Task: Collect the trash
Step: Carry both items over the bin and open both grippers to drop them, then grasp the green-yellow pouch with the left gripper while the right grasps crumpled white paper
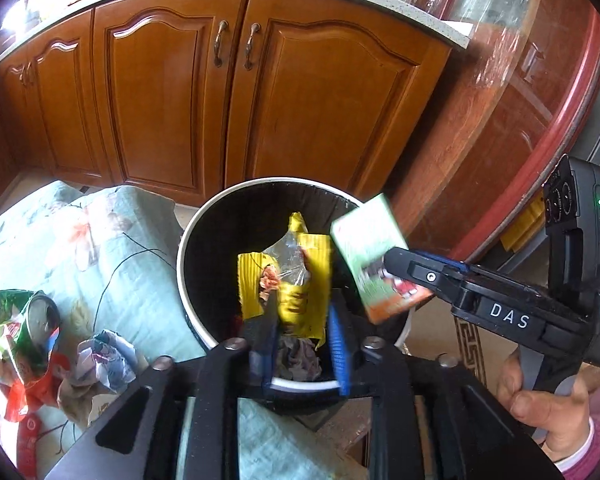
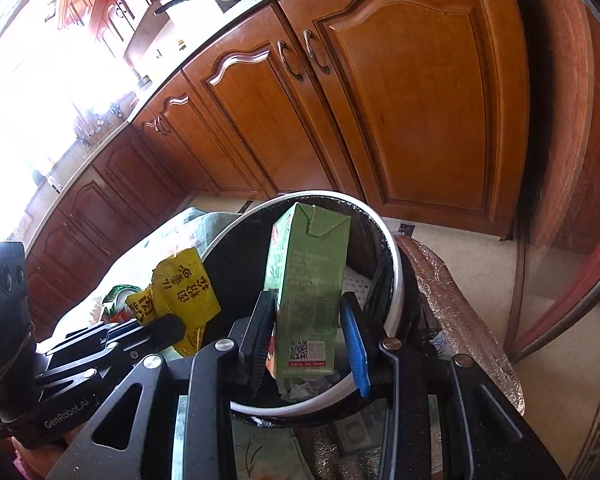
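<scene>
Left wrist view: left tongs (image 1: 300, 336) stand spread over the bin (image 1: 188, 240), a yellow wrapper (image 1: 296, 304) loose between them; beside them, the right tongs (image 1: 392, 260) carry a green carton (image 1: 372, 256). Right wrist view: right tongs pinch the carton upright over the bin's mouth.

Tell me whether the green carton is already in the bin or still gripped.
Still gripped. The right hand-held gripper holds the green carton upright between its pads, above the bin's white rim, not yet dropped.
</scene>
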A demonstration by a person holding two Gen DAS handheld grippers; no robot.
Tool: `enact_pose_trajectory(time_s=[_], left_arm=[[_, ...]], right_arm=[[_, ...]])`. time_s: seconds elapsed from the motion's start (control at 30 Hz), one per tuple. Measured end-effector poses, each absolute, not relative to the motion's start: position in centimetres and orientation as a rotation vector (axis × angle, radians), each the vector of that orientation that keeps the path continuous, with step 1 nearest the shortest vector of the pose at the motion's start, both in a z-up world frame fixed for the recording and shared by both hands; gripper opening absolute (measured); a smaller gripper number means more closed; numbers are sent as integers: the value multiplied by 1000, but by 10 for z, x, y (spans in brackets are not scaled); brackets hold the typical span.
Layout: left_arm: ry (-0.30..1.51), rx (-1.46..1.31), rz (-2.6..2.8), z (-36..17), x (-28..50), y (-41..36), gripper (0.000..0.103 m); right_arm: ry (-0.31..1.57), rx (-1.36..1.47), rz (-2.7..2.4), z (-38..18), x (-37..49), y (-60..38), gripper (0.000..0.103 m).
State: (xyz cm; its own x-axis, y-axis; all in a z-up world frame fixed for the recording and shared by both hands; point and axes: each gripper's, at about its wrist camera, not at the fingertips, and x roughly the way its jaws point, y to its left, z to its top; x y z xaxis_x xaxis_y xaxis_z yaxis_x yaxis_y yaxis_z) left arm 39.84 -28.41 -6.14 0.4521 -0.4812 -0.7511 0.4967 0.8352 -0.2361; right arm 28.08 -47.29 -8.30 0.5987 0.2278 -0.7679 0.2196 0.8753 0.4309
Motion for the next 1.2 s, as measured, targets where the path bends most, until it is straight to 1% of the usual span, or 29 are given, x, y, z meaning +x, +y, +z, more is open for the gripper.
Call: enact_pose_trajectory(time_s=[0.03, 0.07, 0.1, 0.13, 0.17, 0.2, 0.23, 0.27, 0.37, 0.43, 0.5, 0.53, 0.73, 0.9, 1.2], left_arm=[[921, 19, -596, -62, 397, -284, 39], [919, 19, -589, -63, 397, -283, 45], [918, 19, -579, -63, 396, -282, 49], [917, 15, -571, -63, 394, -281, 56], [913, 7, -568, -63, 392, -279, 60], [911, -1, -566, -62, 390, -278, 62], [912, -8, -564, -62, 387, -276, 64], [911, -12, -562, -62, 383, -274, 65], [890, -15, -552, -60, 365, -264, 67], [872, -17, -537, -58, 350, -251, 69], [860, -21, -522, -59, 336, -238, 69], [855, -25, -514, -59, 328, -231, 69], [837, -52, -452, -58, 289, -189, 69], [844, -90, -392, -57, 262, -149, 69], [842, -134, -288, -51, 219, -85, 69]], right_arm=[[943, 527, 4, -84, 282, -474, 35], [943, 531, 4, -85, 283, -476, 36], [941, 534, 3, -85, 282, -478, 37], [937, 538, 3, -85, 281, -479, 37], [934, 543, 2, -84, 280, -479, 38], [928, 551, 3, -84, 277, -480, 40], [923, 559, 5, -84, 276, -481, 45], [916, 564, 8, -83, 273, -481, 47], [894, 581, 19, -79, 263, -476, 52], [875, 594, 29, -76, 255, -471, 63], [861, 602, 40, -74, 247, -463, 71], [857, 606, 47, -73, 244, -459, 72], [855, 618, 96, -73, 225, -424, 74], [864, 591, 139, -73, 214, -388, 74], [889, 487, 246, -67, 209, -329, 74]])
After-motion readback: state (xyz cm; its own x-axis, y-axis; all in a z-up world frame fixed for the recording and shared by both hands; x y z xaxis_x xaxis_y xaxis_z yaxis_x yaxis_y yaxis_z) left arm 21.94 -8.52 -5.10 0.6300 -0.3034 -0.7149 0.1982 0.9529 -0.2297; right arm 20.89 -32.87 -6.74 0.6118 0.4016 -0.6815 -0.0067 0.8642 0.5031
